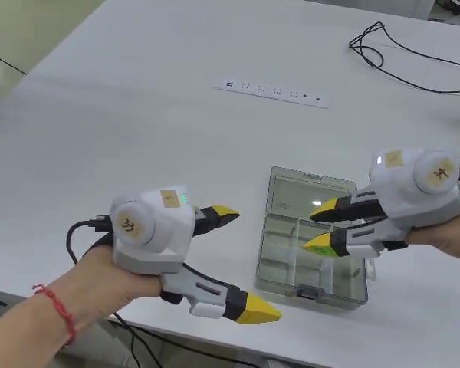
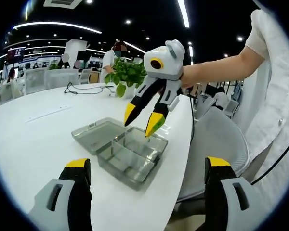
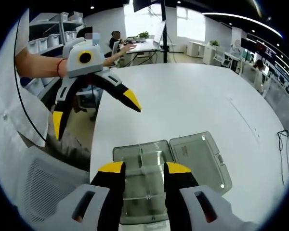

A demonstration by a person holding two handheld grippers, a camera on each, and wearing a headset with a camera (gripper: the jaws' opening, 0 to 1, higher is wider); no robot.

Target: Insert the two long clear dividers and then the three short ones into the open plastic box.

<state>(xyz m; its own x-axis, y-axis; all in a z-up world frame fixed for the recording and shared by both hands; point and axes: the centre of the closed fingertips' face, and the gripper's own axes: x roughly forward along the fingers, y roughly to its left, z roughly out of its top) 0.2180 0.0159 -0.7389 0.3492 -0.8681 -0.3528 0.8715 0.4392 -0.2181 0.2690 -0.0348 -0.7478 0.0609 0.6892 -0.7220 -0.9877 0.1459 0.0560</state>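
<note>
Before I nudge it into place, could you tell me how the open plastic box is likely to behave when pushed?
The box looks thin and clear, so probably light; it may slide easily on the smooth white table. Its open lid lies flat, so tipping seems unlikely.

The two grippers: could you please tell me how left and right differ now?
The left gripper has its fingers spread wide; the right gripper has them much closer together. The left gripper is over bare table beside the plastic box; the right gripper is above the box. Both are open, with yellow fingertips.
</note>
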